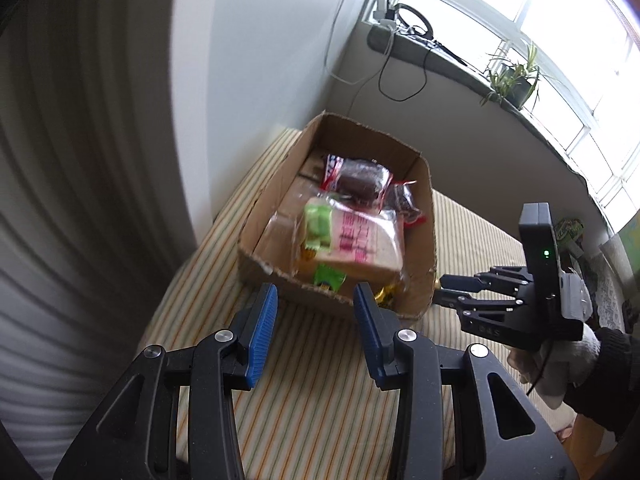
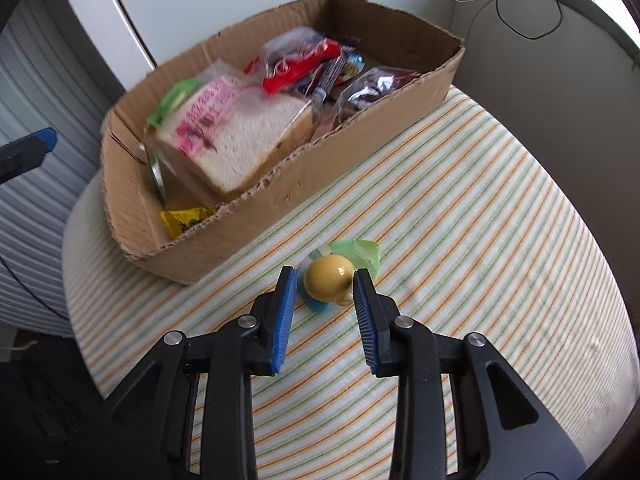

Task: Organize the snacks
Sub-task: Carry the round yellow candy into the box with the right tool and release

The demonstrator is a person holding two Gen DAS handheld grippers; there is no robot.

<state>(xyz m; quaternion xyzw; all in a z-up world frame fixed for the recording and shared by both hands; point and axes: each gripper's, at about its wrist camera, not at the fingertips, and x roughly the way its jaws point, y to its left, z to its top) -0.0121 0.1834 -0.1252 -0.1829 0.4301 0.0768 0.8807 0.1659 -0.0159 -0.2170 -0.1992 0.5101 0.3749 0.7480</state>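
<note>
Between my right claw's two blue ribbed pads sits the last loose snack, a small yellow ball-shaped sweet in a clear wrapper with a pale green tail and a blue patch underneath. It lies on the striped cloth, just beside the near wall of the cardboard box and outside it. The jaws stand close on either side of the round body and the right pad looks to be at its edge, yet I cannot say the pads press on it (I would call the grip not yet made). Being a ball, the sweet has no real long axis; only the wrapper's tail runs away from me and to the right, clear of the pads, so closing straight across the middle should do. Glossy and hard-looking, it may squirt out if pinched off-centre.

My left claw hangs partly open and empty, before the box's near end, farther from the sweet.

Inside the box lie a wrapped white bread sandwich, red crinkly packets, a dark cake in film and a yellow sachet. The corrugated walls are roughly torn along the rim.
</note>
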